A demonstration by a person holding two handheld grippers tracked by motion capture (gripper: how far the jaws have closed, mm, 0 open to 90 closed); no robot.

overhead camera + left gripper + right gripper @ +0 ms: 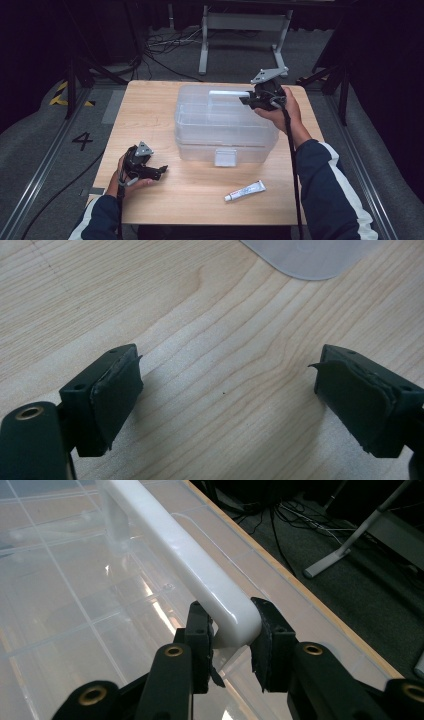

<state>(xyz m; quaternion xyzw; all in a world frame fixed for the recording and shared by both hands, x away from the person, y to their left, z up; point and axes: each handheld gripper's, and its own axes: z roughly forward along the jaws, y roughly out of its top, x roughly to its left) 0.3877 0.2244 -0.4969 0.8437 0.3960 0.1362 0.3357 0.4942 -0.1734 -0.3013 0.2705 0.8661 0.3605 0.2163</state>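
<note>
Handle gripped, clear box not yet moved

Right tongs (227,630) pinch the white bar handle (175,555) of the clear plastic storage box (225,135); left tongs (227,400) rest spread over the wooden bench (150,100).

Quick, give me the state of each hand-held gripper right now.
Left hand-held gripper: open, holding nothing, over the table.
Right hand-held gripper: closed on the box's white handle.

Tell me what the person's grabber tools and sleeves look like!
Each hand-held gripper, the left and the right, is black, with two blocky jaws faced in dark, worn rubber pads and brass-coloured screw holes. A grey three-cornered plate sits on top of each, and a black cable trails back. The sleeves are dark navy with white stripes.
</note>
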